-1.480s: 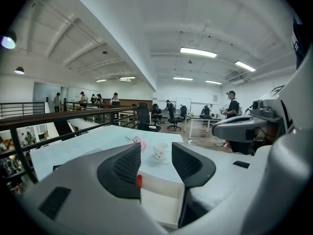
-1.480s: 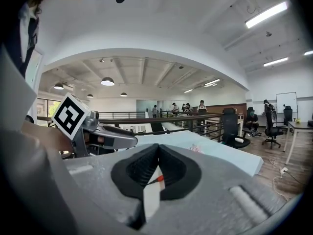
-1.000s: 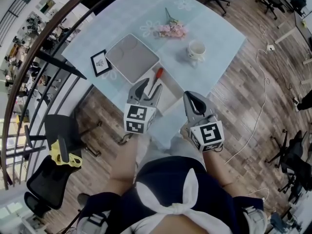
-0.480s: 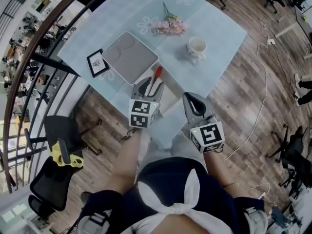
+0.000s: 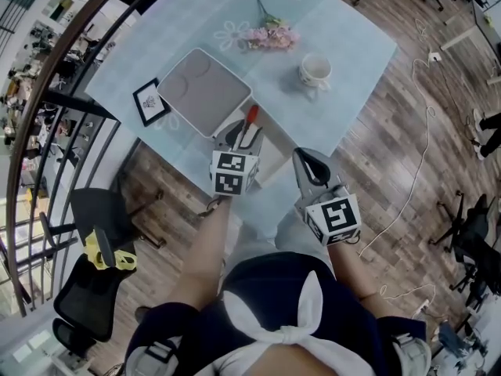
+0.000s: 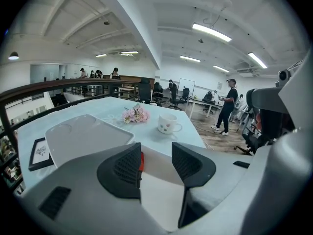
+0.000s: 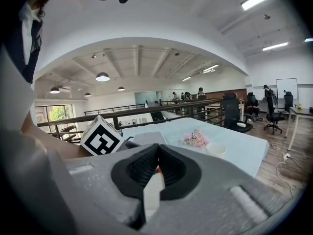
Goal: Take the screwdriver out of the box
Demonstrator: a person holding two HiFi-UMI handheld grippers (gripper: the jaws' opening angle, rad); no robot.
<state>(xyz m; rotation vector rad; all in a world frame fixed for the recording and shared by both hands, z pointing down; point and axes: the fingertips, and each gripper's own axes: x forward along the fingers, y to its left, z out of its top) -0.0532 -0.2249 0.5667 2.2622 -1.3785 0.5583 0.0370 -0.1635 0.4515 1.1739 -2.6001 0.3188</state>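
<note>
I log, from here:
- tabletop (image 5: 352,45): pale blue, smooth, faint sheen
- floor (image 5: 407,131): brown wood planks, visible grain
- tray (image 5: 202,91), far left: grey matt plastic
- cup (image 5: 315,72): white glossy ceramic
- screwdriver (image 5: 251,117): handle of red glossy plastic
- left gripper (image 6: 156,163): matt grey plastic, jaws lined with black ribbed pads (image 6: 128,166)

The left gripper (image 5: 239,138) covers the lower end of the screwdriver (image 5: 250,118) in the head view. Only the red handle and a short piece of shaft show, and the tip is out of sight. The same gripper hides the left part of the white box (image 5: 274,152) at the desk's (image 5: 352,30) near edge. From the left gripper view the screwdriver is just a red sliver behind the left jaw. The print in the small picture frame (image 5: 147,102) is too small to read, as is the pattern on the cup (image 5: 315,72). The desk's far corner runs off the top edge.
</note>
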